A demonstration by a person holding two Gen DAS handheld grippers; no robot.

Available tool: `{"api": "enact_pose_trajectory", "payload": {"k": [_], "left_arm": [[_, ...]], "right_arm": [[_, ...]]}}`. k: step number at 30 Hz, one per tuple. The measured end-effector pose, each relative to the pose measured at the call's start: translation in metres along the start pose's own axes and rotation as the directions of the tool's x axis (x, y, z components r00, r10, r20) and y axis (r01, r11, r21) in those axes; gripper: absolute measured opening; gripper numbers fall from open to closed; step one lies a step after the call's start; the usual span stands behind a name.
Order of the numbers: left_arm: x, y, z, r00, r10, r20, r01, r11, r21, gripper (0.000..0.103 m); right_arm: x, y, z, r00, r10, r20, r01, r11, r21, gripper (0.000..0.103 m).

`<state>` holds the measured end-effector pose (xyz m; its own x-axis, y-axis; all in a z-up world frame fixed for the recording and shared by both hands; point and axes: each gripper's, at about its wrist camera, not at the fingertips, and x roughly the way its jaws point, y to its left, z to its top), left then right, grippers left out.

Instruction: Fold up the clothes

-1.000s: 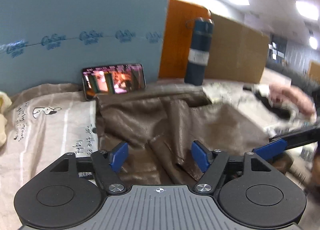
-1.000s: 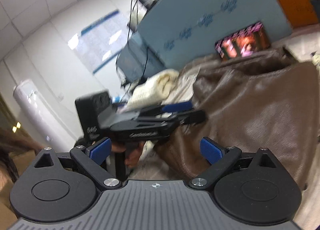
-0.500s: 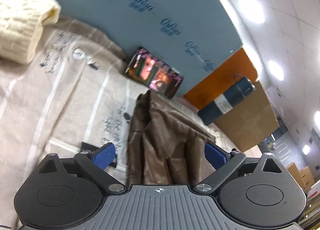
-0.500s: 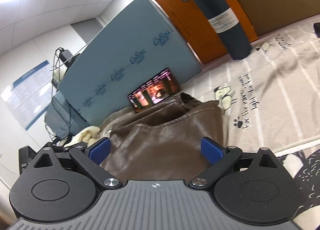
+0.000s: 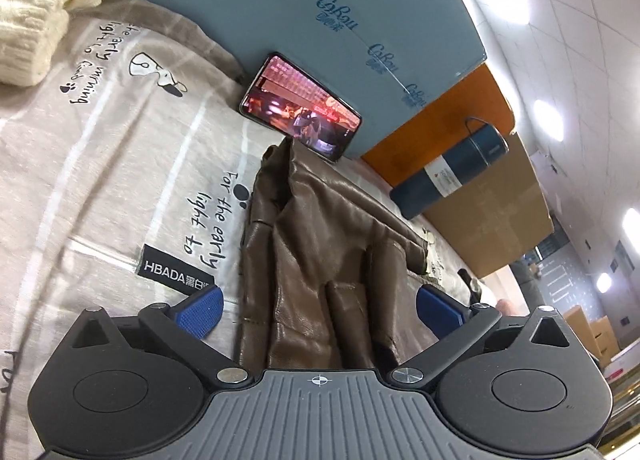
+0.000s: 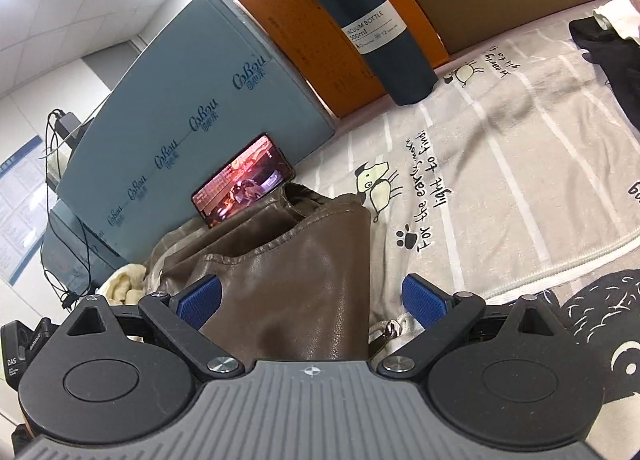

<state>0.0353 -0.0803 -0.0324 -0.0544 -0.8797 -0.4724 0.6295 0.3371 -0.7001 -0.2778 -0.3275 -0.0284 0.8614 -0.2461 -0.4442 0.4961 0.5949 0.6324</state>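
Observation:
A brown leather garment lies folded in a narrow stack on the beige printed cloth. My left gripper is open and empty, just above the garment's near end. In the right wrist view the same garment lies between the blue pads of my right gripper, which is open and empty above its near end. The garment's far end reaches a lit phone.
A blue foam board stands behind the phone, which also shows in the right wrist view. A dark blue bottle stands by an orange board. A cream knit garment lies far left. Dark clothes lie far right.
Both grippers have pulled back and let go of the garment. It was spread wide a second ago and now lies in a narrow folded stack. The left jaws have opened wider.

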Motion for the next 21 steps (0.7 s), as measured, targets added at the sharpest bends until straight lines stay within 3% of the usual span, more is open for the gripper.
{"api": "enact_pose_trajectory", "payload": {"k": [9, 11, 16, 21], "left_arm": [[0.006, -0.011, -0.010, 1.000, -0.013, -0.008, 0.013, 0.998, 0.057, 0.103], [0.007, -0.015, -0.013, 1.000, -0.010, 0.001, 0.010, 0.997, 0.083, 0.103], [0.010, -0.018, -0.019, 0.997, -0.080, -0.012, 0.081, 0.992, 0.098, 0.103], [0.013, -0.021, -0.026, 0.992, -0.123, -0.013, 0.123, 0.984, 0.128, 0.103]], "right_arm": [[0.006, 0.006, -0.004, 0.999, -0.006, -0.031, 0.004, 0.998, -0.055, 0.101], [0.007, 0.006, -0.005, 0.999, 0.017, -0.039, -0.019, 0.998, -0.054, 0.101], [0.011, 0.005, -0.005, 0.986, 0.134, -0.100, -0.137, 0.990, -0.020, 0.101], [0.011, 0.006, -0.006, 0.978, 0.172, -0.120, -0.174, 0.985, -0.004, 0.101]]}}
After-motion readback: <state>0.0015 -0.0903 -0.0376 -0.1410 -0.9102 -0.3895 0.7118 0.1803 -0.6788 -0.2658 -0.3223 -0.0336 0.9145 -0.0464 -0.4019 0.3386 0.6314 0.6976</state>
